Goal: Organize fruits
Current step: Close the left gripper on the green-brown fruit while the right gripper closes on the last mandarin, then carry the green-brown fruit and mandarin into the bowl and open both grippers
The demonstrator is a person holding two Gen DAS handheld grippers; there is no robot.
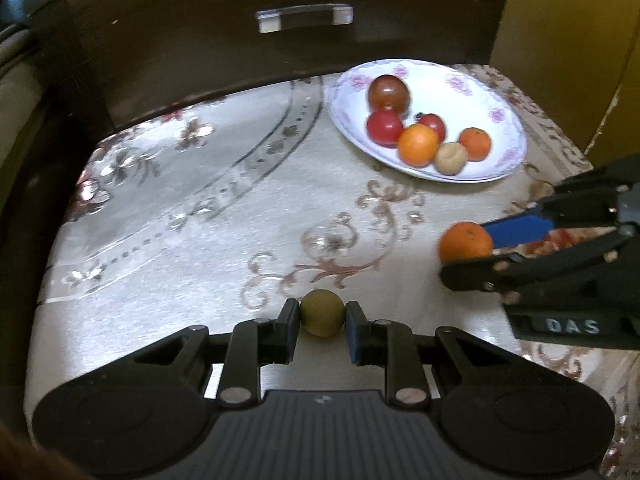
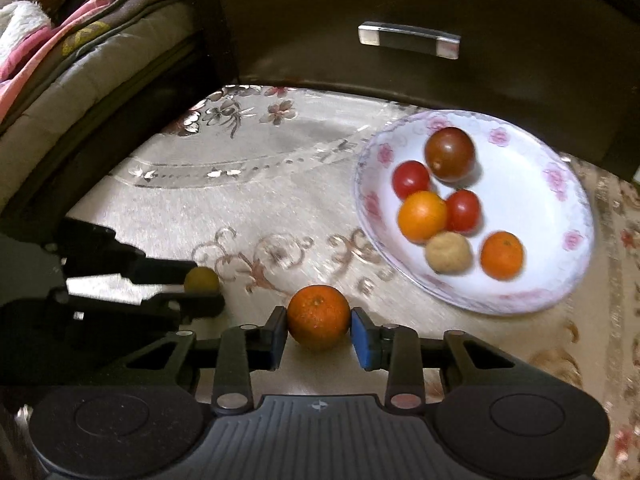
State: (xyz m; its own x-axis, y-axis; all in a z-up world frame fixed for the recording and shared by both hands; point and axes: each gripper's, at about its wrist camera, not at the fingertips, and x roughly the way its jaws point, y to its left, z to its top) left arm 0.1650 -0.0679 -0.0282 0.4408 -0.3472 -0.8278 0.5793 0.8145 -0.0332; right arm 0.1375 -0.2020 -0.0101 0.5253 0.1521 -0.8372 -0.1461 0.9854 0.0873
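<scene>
Two fruits are in my grip right now; my left gripper [image 1: 322, 318] is squeezed on a small green fruit [image 1: 322, 318], and my right gripper [image 2: 319, 327] is squeezed on an orange [image 2: 319, 317]; both sit low, just over the table [image 1: 180, 240], though I cannot tell if they touch the cloth. Six more fruits already lie in the flowered plate [image 2: 560, 280], over to the right. What could go wrong: round fruits are slippery, so either one may pop out and roll off the table if I squeeze too lightly; the plate is crowded near its middle, so dropping one in hard may knock the others out.
</scene>
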